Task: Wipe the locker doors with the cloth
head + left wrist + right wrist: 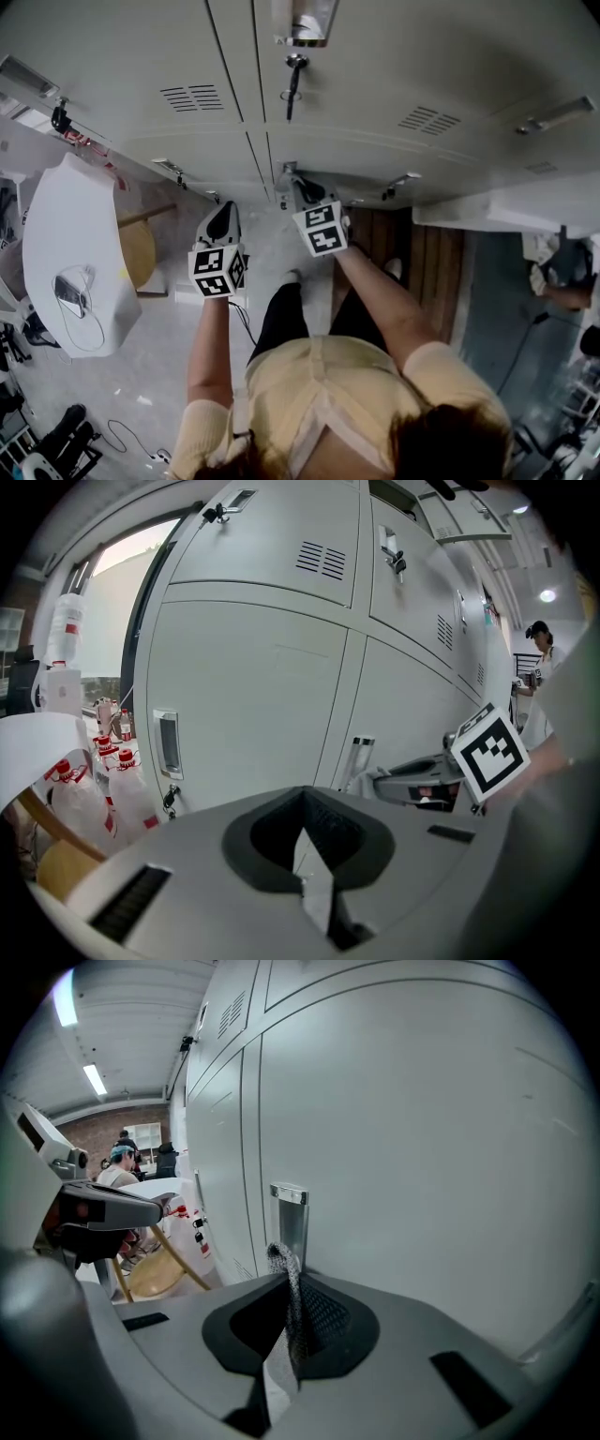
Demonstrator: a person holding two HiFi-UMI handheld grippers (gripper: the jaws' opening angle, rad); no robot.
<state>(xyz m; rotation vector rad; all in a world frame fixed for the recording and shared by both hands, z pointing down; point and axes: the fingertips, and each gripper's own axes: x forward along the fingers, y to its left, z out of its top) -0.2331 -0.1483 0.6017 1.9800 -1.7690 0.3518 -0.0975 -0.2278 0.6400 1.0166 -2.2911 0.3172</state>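
Off at my left stands a white table [70,234]. My left gripper [302,841] is held near the locker doors [253,696], jaws pressed together on nothing. Now over to my right gripper [284,1312]: jaws clamped on the grey mesh cloth [281,1265], a tuft poking out past the tips, right up by the recessed metal handle [289,1206] of a lower door.

Left arm [208,349] and right arm [382,302] stretch forward at frame centre; left gripper [221,217] closed, empty; right gripper [298,187] pinches cloth [283,1274].
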